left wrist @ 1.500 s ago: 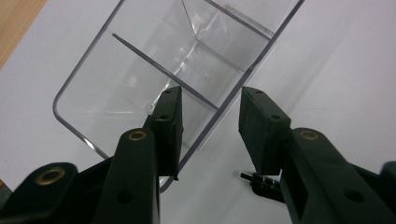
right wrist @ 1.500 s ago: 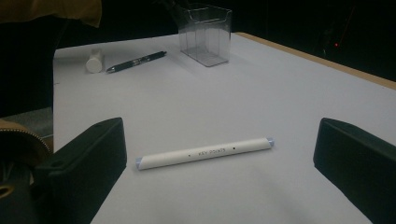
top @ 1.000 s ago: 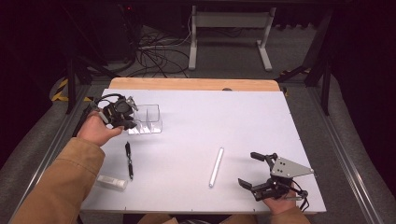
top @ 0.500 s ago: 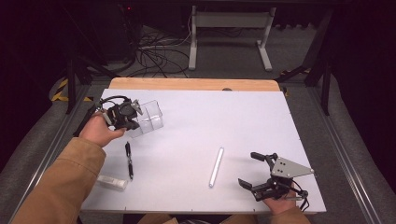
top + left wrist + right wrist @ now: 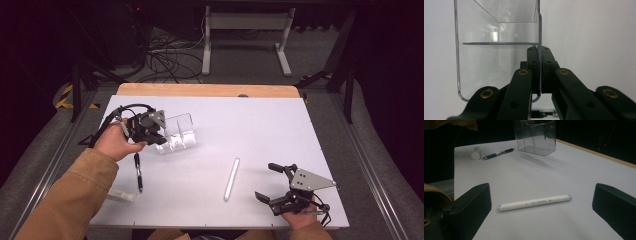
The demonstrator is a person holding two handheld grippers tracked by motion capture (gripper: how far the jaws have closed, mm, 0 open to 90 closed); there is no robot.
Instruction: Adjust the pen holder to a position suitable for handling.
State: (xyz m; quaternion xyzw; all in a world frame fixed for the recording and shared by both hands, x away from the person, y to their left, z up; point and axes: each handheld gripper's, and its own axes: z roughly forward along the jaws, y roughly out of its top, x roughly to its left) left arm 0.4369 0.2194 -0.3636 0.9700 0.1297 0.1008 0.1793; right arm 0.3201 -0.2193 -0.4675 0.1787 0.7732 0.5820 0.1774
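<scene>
One clear holder [image 5: 177, 132] is clamped in the left gripper [image 5: 150, 131]: in the left gripper view the jaws are pressed together on one thin side wall of the holder [image 5: 499, 50], with its divided compartments on the left of that wall. In the high view it sits at the left rear of the tabletop [image 5: 260, 125], tilted; in the right gripper view the holder [image 5: 535, 136] hangs above its shadow, off the surface. Just in front of it lies a black pen [image 5: 138, 172], and near the front left edge a small white piece [image 5: 120, 195]. Well apart, the right gripper [image 5: 275, 182] rests at the front right, jaws wide apart and empty, with a white marker [image 5: 231, 178] lying just beside it on the tabletop.
</scene>
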